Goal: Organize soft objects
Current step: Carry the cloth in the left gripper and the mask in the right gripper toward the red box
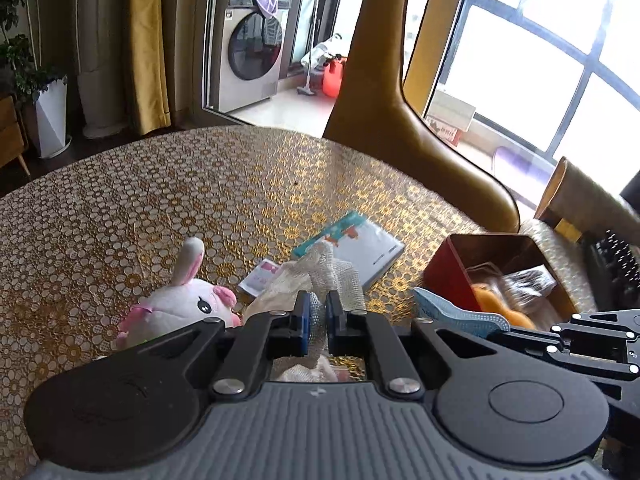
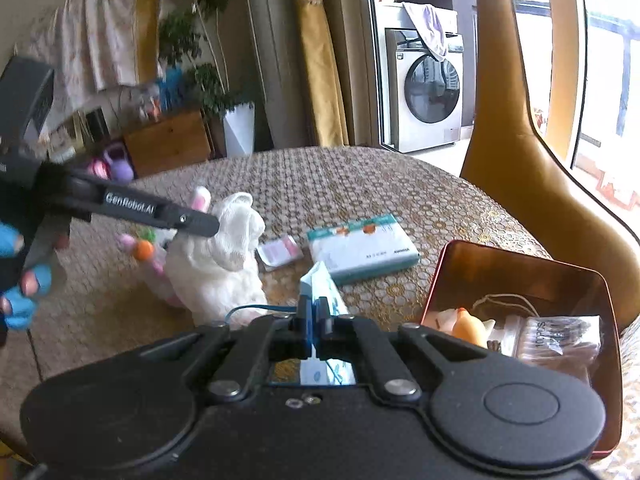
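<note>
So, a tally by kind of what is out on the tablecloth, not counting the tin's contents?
Plush toys: 1, rabbit
Cloths: 1, white mesh cloth in left gripper
Face masks: 1, blue mask in right gripper
Tissue packs: 2, large, small
Tins: 1, red tin
Total: 6

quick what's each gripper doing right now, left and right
Left gripper: shut on the white mesh cloth.
Right gripper: shut on the blue face mask.

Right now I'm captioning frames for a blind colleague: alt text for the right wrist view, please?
The right hand-held gripper is shut on a blue face mask above a patterned table. Beside it, the left hand-held gripper holds white mesh cloth; an open red tin sits right.
</note>
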The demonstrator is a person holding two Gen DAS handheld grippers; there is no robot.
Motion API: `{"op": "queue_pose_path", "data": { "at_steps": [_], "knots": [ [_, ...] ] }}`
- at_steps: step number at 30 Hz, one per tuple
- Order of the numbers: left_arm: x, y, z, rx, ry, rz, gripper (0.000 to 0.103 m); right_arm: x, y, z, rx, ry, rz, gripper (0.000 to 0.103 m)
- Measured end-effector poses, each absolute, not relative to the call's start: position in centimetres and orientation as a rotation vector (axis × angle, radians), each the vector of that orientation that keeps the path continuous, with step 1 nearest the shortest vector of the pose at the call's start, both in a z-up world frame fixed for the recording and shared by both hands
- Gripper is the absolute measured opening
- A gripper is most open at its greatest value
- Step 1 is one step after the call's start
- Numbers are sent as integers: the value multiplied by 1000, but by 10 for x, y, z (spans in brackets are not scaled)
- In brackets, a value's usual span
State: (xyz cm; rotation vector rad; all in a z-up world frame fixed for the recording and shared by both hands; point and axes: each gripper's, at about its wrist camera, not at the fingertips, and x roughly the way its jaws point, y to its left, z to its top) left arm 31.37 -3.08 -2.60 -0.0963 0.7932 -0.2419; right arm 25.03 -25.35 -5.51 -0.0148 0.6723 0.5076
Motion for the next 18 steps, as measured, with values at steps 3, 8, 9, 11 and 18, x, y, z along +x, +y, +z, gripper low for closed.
{"op": "queue_pose_path", "data": {
  "at_steps": [3, 8, 9, 11, 18],
  "knots": [
    [306, -28, -13, -112, 776, -253, 8, 246, -258, -44, 8, 654, 514, 1],
    [288, -28, 9, -141, 743, -284, 8, 238, -270, -23, 40, 614, 519, 1],
    [284, -28, 12, -147, 738, -291, 8, 237, -272, -20, 45, 609, 519, 1],
    [278, -31, 20, -149, 728, -305, 8, 235, -278, -13, 56, 594, 516, 1],
    [263, -50, 48, -158, 698, -356, 8, 232, -299, 6, 81, 568, 494, 1]
  ]
}}
